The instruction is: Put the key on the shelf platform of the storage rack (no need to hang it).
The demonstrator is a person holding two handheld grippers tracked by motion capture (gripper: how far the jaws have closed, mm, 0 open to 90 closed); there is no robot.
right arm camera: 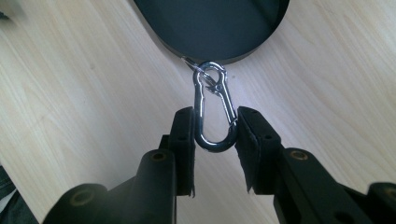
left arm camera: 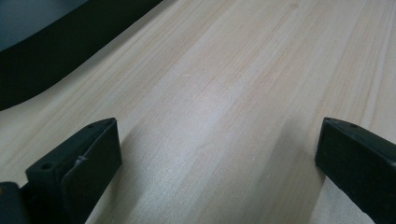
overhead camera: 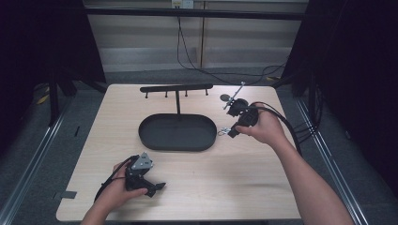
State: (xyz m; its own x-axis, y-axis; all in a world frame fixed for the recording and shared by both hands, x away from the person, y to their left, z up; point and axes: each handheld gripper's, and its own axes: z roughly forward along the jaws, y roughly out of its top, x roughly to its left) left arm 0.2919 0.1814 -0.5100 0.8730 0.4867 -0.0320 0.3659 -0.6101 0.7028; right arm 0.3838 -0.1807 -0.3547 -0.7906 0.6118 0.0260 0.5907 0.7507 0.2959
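Carabiner in right gripper, long axis twd tray.

Around my left hand-held gripper the worktop lies bare, with open wood running across to its right edge. Ahead, the black oval tray sits mid-worktop, and behind it the T-shaped rack with its pegs stands upright, blocking a straight pass. My right hand-held gripper sits just beside the tray's rim.

No legible text, label, brand or number — on any surface.
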